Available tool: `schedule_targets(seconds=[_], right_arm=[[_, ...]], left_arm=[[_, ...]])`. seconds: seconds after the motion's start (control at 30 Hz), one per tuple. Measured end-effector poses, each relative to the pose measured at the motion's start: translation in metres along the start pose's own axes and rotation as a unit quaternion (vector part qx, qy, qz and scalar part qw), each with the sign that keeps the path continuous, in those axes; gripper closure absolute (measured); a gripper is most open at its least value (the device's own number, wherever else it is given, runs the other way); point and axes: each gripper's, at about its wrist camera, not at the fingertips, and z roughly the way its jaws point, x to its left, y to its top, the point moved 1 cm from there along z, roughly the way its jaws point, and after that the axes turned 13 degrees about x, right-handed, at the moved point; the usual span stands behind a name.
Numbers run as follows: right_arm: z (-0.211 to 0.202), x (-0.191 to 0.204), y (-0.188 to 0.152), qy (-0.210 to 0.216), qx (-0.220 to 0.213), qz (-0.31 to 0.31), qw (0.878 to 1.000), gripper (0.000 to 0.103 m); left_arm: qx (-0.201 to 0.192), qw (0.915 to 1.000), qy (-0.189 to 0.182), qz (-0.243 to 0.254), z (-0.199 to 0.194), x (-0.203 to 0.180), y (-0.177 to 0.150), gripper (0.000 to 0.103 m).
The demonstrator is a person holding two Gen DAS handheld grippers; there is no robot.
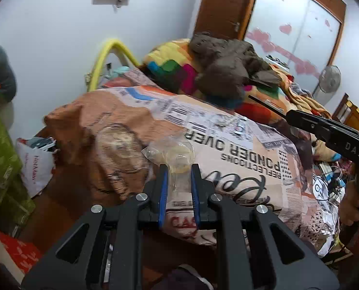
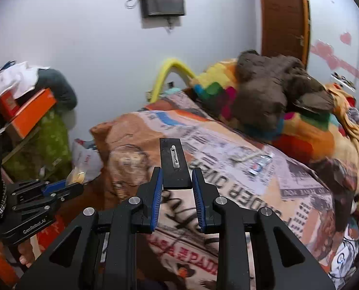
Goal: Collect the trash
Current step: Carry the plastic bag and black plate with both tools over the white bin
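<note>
Left wrist view, read from left to right: green boxes are stacked at the edge, and below them a white carrier bag slumps on the floor against the bed, whose cover is printed like newspaper. Mid-frame, the left gripper is closed on a crumpled clear plastic wrapper; the blue pads pinch its lower end while the rest balloons out past the tips, so it hangs clear of the cover. Further right sits a heap of bright blankets topped with brown cloth, and at the right edge the right gripper comes in, with a hand on its handle.

Right wrist view, same order: an orange box lies tilted on a pile at the left, and beneath it the left gripper shows again with its yellowish wrapper pinched at the tip, close to the white bag. In the centre the right gripper grips a flat black card with a white hook slot, apparently retail packaging, held by its near edge so the stiff length juts forward above the bed.

Both pieces of trash seem already picked up, one per gripper, presumably so they can be carried off together; the white bag may be where they go, though that is uncertain.
</note>
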Motion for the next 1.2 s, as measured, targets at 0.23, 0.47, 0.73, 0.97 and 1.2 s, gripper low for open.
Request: schedule_targets(seconds=[0.23,0.47,0.73,0.97,1.2], right_arm=[[0.002,0.058,0.003,0.048,-0.004,-0.033,0.998,0.080],[0.024,0.119,-0.001,0.072,0.016,-0.084,0.994,0.080],[0.054,0.179,-0.017,0.109,0.054,-0.128,0.984,0.080],[0.092,0.218,-0.036,0.135,0.103,-0.151,0.974,0.080],[0.138,0.248,-0.061,0.135,0.170,-0.185,0.959,0.080]], left_arm=[[-0.020,0.9979,0.044,-0.042,-0.039,0.058,-0.027,0.086],[-0.025,0.9930,0.075,-0.088,-0.062,0.116,-0.063,0.086],[-0.011,0.9842,0.102,-0.144,-0.064,0.177,-0.105,0.086],[0.006,0.9765,0.121,-0.178,-0.055,0.215,-0.138,0.086],[0.039,0.9689,0.114,-0.216,-0.029,0.247,-0.165,0.086]])
